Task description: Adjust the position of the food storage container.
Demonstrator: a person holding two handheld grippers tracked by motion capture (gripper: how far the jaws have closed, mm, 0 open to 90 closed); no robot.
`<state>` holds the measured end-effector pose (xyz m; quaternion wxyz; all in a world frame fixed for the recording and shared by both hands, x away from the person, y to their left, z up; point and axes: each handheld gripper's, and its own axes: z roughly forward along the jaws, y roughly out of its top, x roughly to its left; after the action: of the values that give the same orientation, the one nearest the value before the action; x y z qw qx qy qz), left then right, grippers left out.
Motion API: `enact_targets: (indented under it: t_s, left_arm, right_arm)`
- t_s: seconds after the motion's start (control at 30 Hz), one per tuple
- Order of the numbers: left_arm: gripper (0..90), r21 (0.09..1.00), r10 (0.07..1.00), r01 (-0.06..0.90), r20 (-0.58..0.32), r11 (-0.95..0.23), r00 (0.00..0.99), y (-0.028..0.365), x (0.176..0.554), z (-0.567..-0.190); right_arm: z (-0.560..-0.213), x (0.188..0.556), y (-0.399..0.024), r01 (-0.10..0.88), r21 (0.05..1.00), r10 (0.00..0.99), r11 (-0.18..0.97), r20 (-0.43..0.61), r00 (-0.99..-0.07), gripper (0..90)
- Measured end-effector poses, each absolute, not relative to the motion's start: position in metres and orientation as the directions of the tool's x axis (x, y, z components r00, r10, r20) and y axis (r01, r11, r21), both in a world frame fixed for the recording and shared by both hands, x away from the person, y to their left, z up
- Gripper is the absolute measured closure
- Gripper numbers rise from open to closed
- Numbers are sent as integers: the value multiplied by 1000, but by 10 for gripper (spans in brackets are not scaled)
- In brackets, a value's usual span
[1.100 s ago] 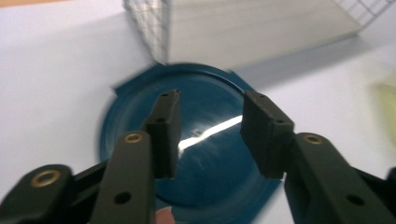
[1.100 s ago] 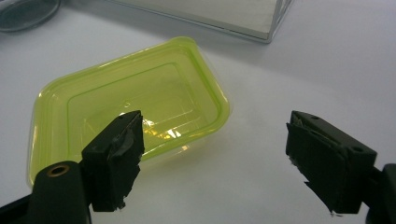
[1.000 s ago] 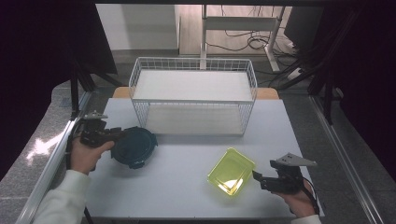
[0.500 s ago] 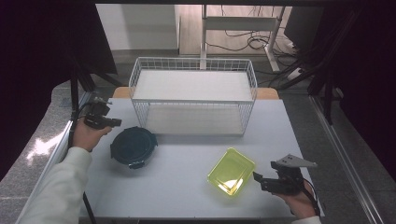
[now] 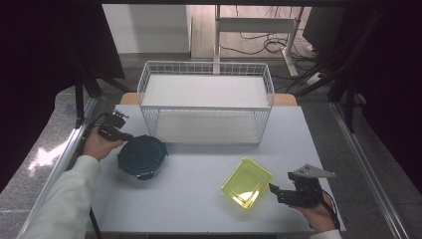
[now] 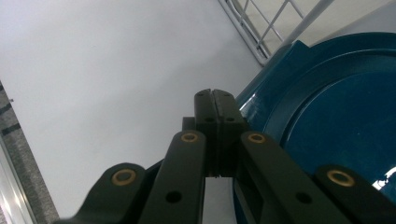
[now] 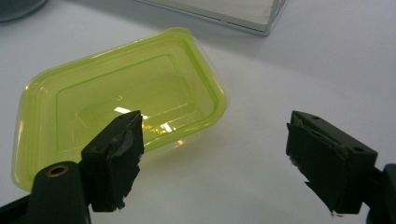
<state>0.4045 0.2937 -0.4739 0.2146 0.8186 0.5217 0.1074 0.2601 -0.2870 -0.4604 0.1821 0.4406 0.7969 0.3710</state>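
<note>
A white table (image 5: pixel 199 199) carries a white wire basket (image 5: pixel 206 102) at its far middle, a round dark teal lid (image 5: pixel 142 157) toward the left and a translucent yellow-green rectangular container (image 5: pixel 246 182) toward the right, lying open side up. The left gripper (image 5: pixel 119 134) is held in the person's left hand (image 5: pixel 97 144) just beside the lid's far-left rim; in the left gripper view its jaws are pressed flat together with nothing between them, their tips over bare table right next to the lid's raised edge (image 6: pixel 275 93), with the basket's wire corner (image 6: pixel 280 32) beyond. The right gripper (image 5: pixel 278 191), topped by its grey three-cornered plate, sits in the person's right hand (image 5: pixel 318 216) near the table's front right, pointing at the container. In the right gripper view its jaws stand wide apart and hold nothing: the left jaw overlaps the container's (image 7: pixel 126 98) near edge in the picture, the right jaw is over bare table, and whether either touches the container cannot be told.
</note>
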Motion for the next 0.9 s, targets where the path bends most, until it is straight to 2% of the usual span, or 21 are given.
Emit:
enact_targets:
  t_s: [0.37,0.9]
  left_arm:
    - [900,473,895,802,-58,-366,443,294,403,-475]
    - [900,482,855,763,-52,-431,516,271,385,-474]
  right_arm:
    - [-460,260,-285,565,752,836,339,34,-547,191]
    - [-460,260,-280,559,753,830,347,30,-557,191]
